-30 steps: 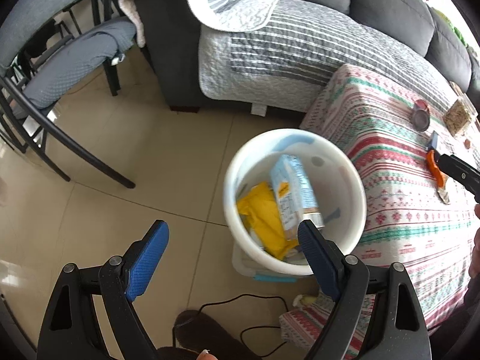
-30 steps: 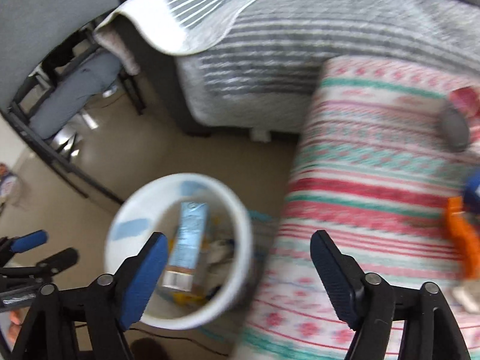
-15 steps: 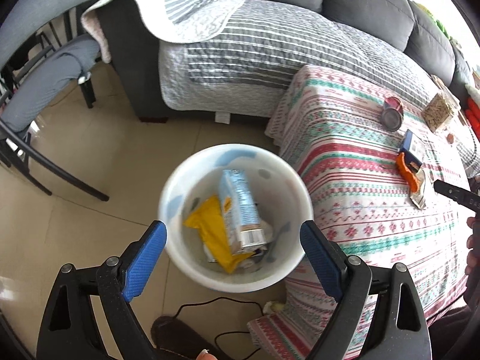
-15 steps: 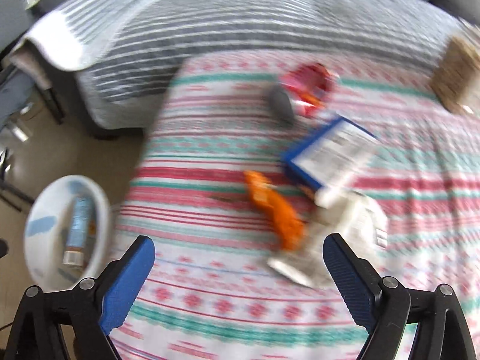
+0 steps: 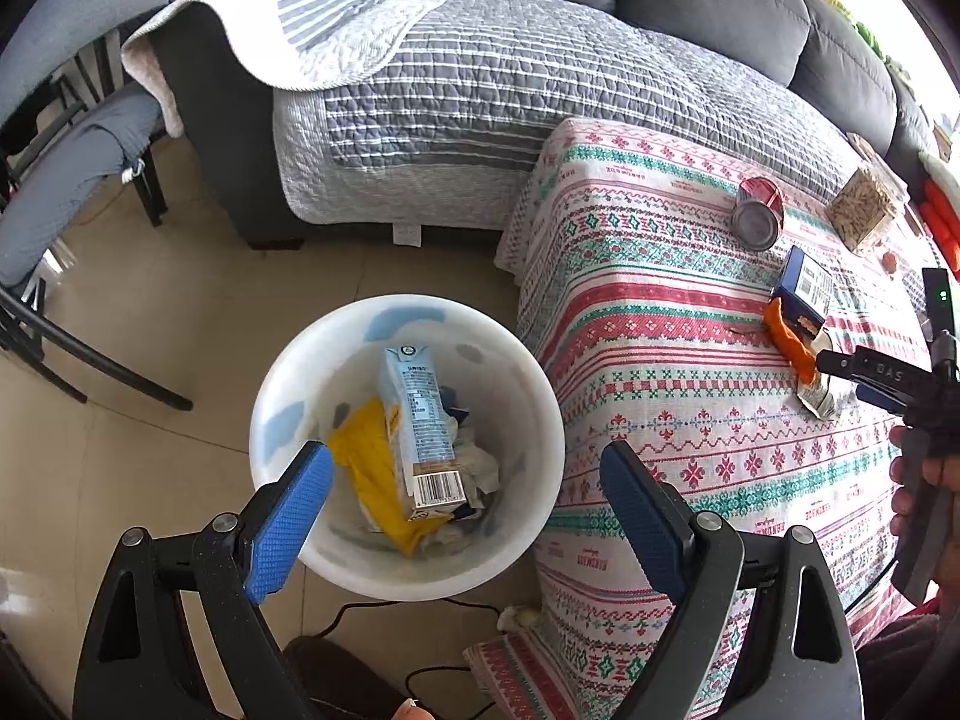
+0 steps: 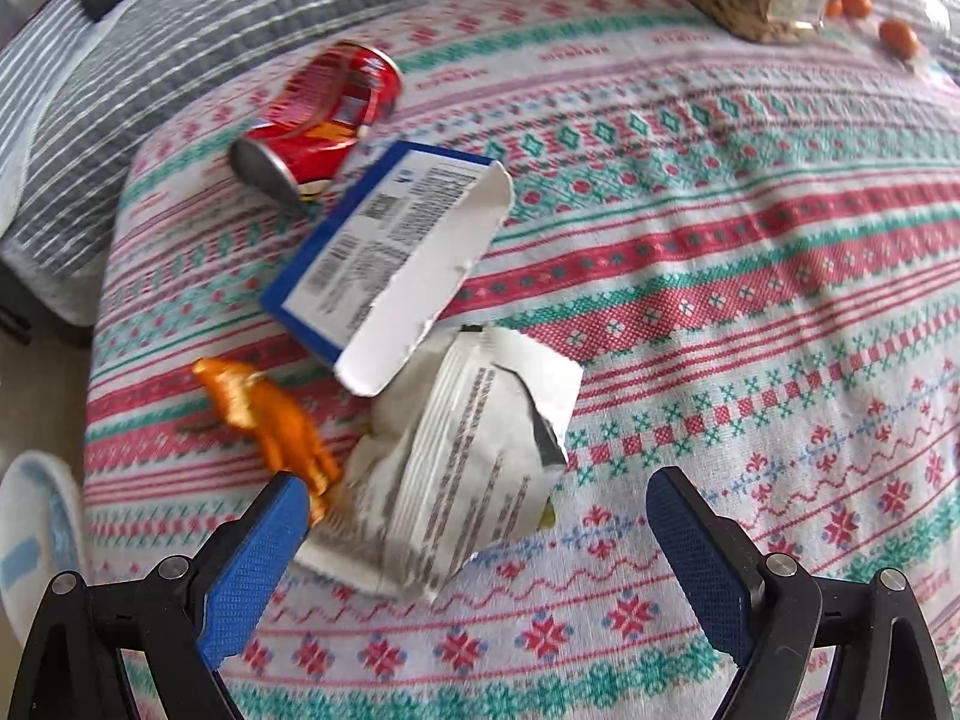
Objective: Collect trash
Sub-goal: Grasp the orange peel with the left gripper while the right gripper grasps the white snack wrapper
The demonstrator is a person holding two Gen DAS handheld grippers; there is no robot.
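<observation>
Trash left on tablecloth (image 6: 750,252) near its bin-side edge: white wrapper (image 6: 456,468), orange scrap (image 6: 270,414), torn blue box (image 6: 390,246), red can (image 6: 324,120). My right gripper (image 6: 474,558) just spread, empty, over wrapper; left gripper (image 5: 468,516) apart, empty, over bin (image 5: 282,384).

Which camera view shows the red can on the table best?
The right wrist view: the can lies on its side, large and near, with label and grey end visible. In the left wrist view it is small and far, mostly its grey end.
</observation>
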